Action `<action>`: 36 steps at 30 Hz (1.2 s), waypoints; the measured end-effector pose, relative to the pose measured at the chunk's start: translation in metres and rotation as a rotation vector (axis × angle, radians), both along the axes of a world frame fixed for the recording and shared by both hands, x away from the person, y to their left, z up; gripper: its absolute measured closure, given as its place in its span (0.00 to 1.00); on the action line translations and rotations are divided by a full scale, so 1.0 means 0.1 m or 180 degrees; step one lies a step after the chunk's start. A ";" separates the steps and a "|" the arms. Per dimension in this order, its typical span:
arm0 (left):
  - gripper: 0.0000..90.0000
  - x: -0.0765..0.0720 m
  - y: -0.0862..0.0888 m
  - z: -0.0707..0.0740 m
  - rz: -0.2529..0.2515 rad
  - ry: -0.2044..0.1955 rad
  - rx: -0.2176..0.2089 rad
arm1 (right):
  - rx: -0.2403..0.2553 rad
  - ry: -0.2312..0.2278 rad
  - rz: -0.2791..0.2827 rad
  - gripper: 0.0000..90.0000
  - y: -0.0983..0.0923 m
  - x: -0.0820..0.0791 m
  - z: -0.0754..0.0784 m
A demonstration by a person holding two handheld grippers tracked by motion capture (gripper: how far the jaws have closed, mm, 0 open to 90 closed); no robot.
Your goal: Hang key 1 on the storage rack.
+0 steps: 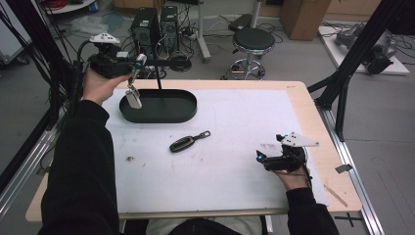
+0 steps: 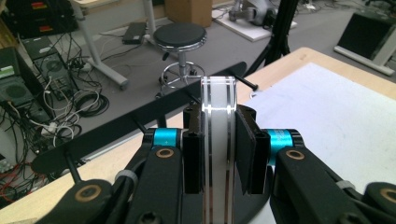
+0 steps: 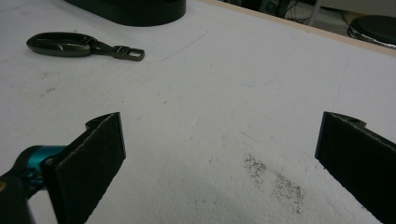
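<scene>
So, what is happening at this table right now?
A person works with a gripper in each hand. The left gripper is raised over the black oval tray at the far side of the table and is shut on a white key tag, which hangs from it above the tray's left end. The right gripper rests low near the right edge of the white mat, jaws wide open and empty. A dark key fob lies on the mat between them, untouched.

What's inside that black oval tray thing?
The black oval tray has a thin black post standing up in it. The left gripper holds a white key fob over its left end, so that bit of the tray floor is hidden.
</scene>
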State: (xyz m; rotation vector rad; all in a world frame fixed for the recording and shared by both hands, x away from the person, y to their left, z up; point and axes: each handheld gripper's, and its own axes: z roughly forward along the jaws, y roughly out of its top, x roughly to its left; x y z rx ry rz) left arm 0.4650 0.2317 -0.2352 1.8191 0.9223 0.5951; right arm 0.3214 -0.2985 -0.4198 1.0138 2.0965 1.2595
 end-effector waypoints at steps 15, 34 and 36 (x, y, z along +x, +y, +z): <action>0.82 0.31 0.01 0.12 0.0165 -0.0148 0.0037 | 0.0007 0.0017 0.0000 0.01 0.00 -0.01 0.00; 0.82 0.63 -0.08 -0.03 0.0320 -0.0249 -0.0105 | 0.0009 0.0023 -0.0086 0.01 -0.06 -0.05 -0.02; 0.82 0.64 -0.09 -0.05 0.0278 -0.0247 -0.0181 | 0.0003 0.0025 -0.0089 0.01 -0.06 -0.06 -0.02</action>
